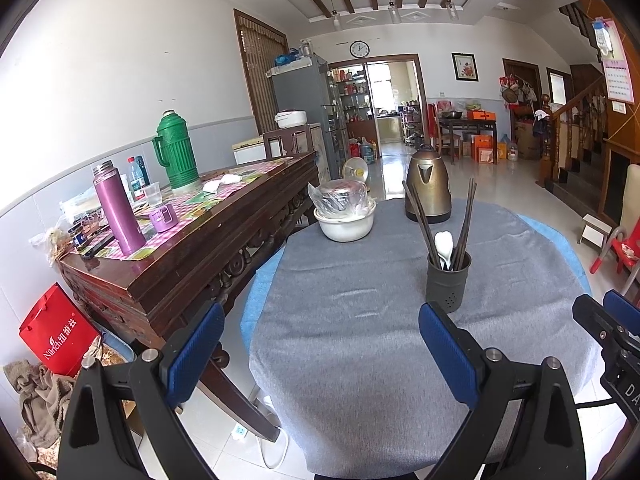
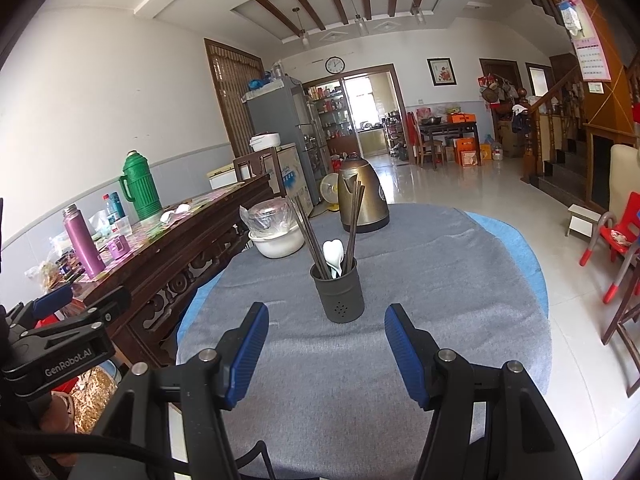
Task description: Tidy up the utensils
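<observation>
Hovering over the grey-clothed table [image 1: 360, 360], both tongs gape with nothing between their blue pads.

The left tongs [image 1: 320, 344] and right tongs [image 2: 326, 340] sit near the dark utensil holder [image 2: 338, 296], not touching it. The holder stands upright on the cloth with dark chopsticks [image 2: 308, 236] and a white spoon [image 2: 334, 258] leaning inside. Beyond it stand a bronze kettle [image 2: 362, 200] and a white bowl [image 2: 276, 242] carrying a plastic-wrapped pot.

chopsticks [image 2: 308, 236] and spoon [image 2: 334, 258] in utensil holder [image 2: 338, 298], table [image 2: 440, 280] middle | kettle [image 2: 362, 200] at far edge | bowl [image 2: 276, 242] at far-left edge
</observation>
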The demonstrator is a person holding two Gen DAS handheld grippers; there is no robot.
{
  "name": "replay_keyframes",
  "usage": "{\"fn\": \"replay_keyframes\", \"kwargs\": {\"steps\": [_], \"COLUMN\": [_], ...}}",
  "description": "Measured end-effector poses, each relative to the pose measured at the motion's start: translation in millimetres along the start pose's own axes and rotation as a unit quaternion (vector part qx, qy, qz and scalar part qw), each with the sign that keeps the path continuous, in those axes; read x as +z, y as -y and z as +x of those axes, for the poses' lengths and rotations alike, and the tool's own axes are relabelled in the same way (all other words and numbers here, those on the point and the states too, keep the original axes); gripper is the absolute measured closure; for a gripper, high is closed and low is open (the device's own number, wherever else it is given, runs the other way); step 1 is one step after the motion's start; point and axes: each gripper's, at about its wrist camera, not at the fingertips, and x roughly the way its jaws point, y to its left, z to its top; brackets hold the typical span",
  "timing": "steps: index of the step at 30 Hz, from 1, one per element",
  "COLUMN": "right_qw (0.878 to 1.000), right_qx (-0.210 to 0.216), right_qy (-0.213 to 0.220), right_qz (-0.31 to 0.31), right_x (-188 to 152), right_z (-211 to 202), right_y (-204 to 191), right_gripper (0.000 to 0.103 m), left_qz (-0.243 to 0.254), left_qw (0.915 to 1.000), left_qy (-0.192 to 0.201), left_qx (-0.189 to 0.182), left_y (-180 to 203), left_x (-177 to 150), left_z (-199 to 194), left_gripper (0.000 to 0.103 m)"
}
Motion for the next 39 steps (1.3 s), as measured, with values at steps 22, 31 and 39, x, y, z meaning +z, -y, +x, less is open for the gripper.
{"fn": "replay_keyframes", "kwargs": {"steps": [22,31,39], "right_qw": [1.000,1.000,1.000], "right_qx": [0.001,0.000,0.001], "right_qy": [0.001,0.000,0.000], "right_qz": [0.002,0.002,0.001], "right_x": [-1.5,-1.3,-2.6], "right_z": [1.3,1.6,2.2], "right_y": [-1.1,-1.3,-1.8], "right_gripper": [0.039,0.039,0.039], "left_qz": [0.001,0.002,0.002], "left_qw": [1.0000,1.0000,1.0000], "left_qy": [-0.002,-0.003,-0.005], "left_qx": [-0.001,0.000,-0.001], "left_y": [-0.9,-0.5,-0.9], "left_x": [-1.7,-1.9,-2.4], "left_z": [-0.3,0.4,1.6], "left_gripper": [0.005,0.005,0.005]}}
